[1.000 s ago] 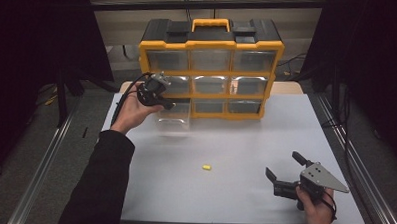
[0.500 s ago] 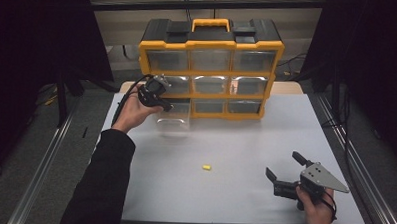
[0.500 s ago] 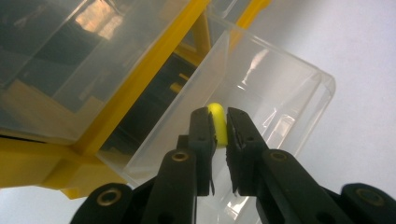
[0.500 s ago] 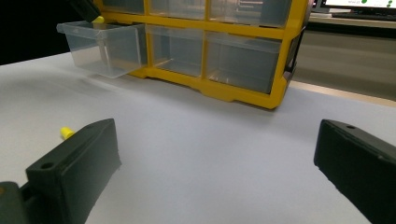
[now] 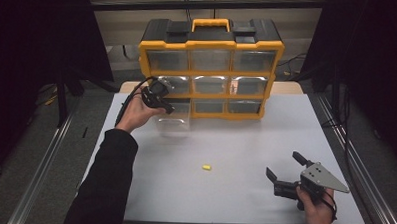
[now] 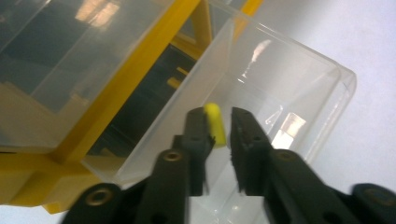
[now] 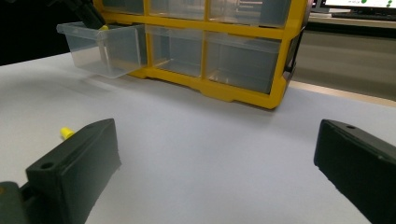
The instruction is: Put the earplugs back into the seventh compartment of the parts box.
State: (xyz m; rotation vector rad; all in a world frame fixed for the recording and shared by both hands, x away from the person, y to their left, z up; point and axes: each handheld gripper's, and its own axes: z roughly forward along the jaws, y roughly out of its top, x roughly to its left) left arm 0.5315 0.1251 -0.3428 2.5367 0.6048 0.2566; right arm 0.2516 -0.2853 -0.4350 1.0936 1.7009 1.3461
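— Left gripper (image 6: 219, 116)?
— Hangs over the clear drawer (image 6: 299, 93), pulled out of the bottom-left slot of the yellow organizer (image 5: 210, 67). Has just been opening, with a yellow plug (image 6: 215, 122) between the jaws: leans on one jaw, shows a sliver of gap at the other.
— Right gripper (image 5: 283, 165)?
— Sits low on the table (image 5: 245, 138), well in front of the organizer, toward its right end. Spread wide, pinching nothing.
— Anything else?
— Second yellow plug (image 5: 206, 167), lying loose well in front of the organizer.
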